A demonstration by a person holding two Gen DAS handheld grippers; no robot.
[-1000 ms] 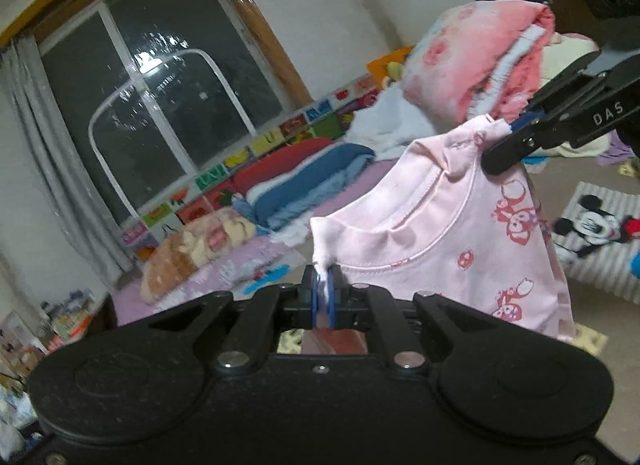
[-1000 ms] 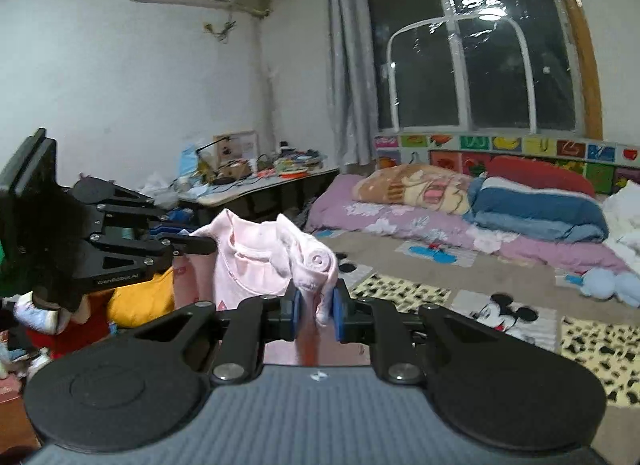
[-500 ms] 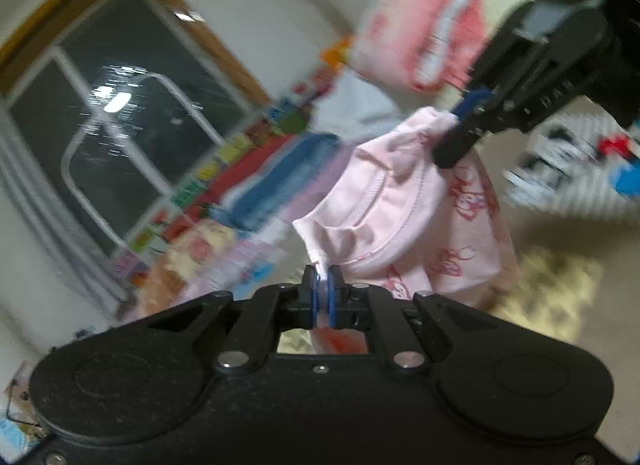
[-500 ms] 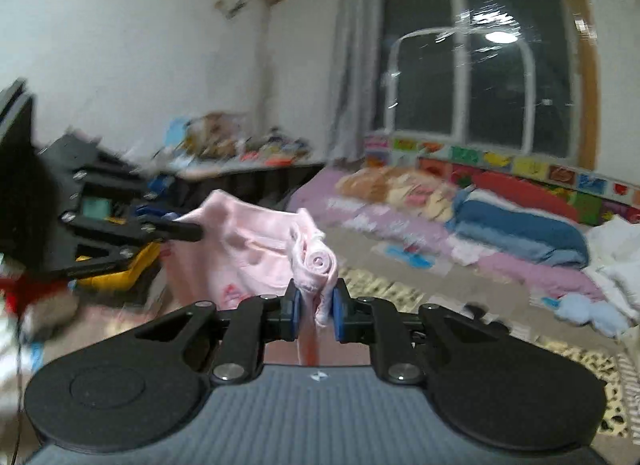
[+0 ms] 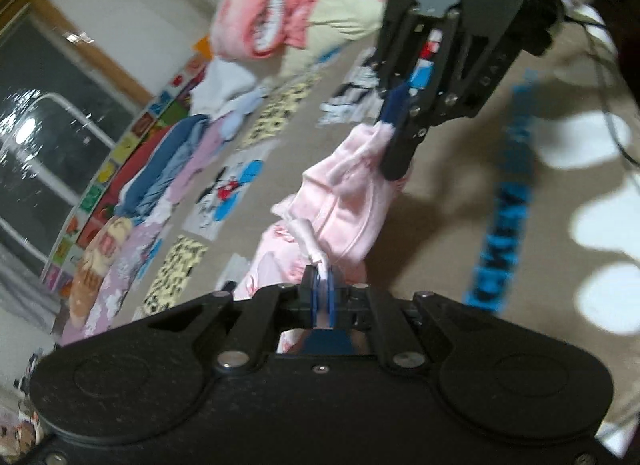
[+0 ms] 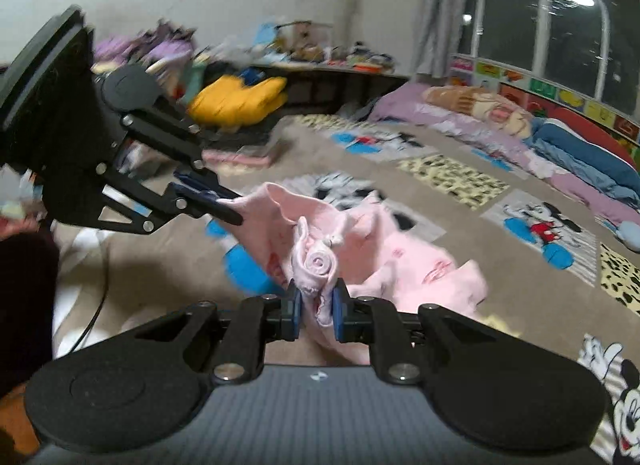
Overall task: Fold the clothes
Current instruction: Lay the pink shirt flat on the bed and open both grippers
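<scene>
Two black grippers, tipped down over the tan cartoon-print blanket (image 6: 460,169). Left gripper (image 5: 321,291) pinched tight on one soft pink printed shirt (image 5: 344,201) at 12 o'clock. Right gripper (image 6: 316,307) clamped on its rolled edge.

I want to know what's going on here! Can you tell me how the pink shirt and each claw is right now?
Pink shirt: crumpled, held up by both claws, lower part sagging onto the bed cover.
Left claw: shut on the shirt's edge.
Right claw: shut on a rolled bunch of shirt.
Bed cover: spread flat.
</scene>
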